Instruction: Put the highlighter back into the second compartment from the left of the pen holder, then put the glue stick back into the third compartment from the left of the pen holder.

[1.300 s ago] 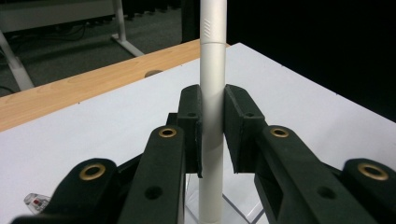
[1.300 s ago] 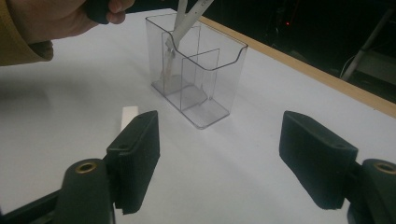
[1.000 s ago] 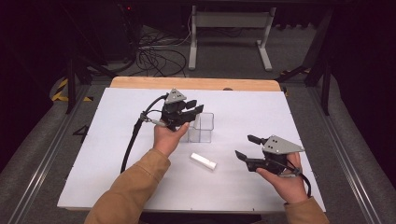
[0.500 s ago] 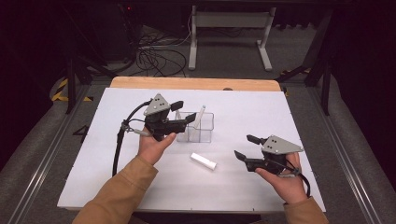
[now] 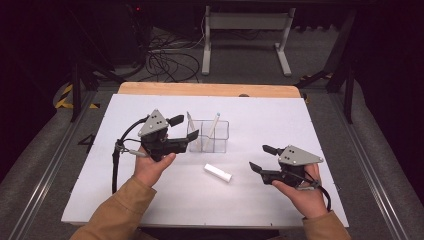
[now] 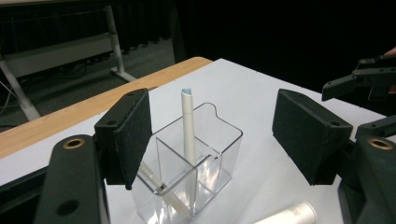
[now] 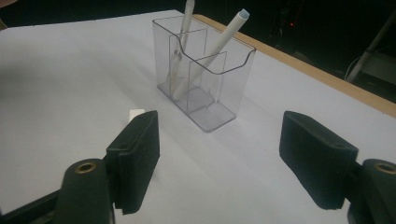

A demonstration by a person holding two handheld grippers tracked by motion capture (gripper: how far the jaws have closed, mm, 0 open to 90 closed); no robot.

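The left gripper [image 5: 186,127] is being pulled back to the left, away from the clear holder [image 5: 208,136] — one second ago it was sitting right over the holder's left end, and now it is seen just beside it, with its jaws spread wide and nothing between them. A second white stick [image 5: 191,129] is now being seen standing in the holder's left part, where it was hidden by the gripper before, so it is judged that this stick has just been dropped in and let go. The other white stick [image 5: 212,130] is being held up in the part next to it, leaning to the right. Two sticks are being kept in the holder, then, and one white tube [image 5: 217,173] is being left lying flat on the white table [image 5: 300,120], near the front of the holder and between the two hands. That tube is judged to be the next thing to be picked up. Farther right, the right gripper [image 5: 261,159] is being held low over the table with its jaws wide apart and nothing in them — it has not been moved. Nothing is being seen in the way between it and the tube. Behind the table, cables [image 5: 165,62] and a metal stand [image 5: 245,22] are being seen on the dark floor.
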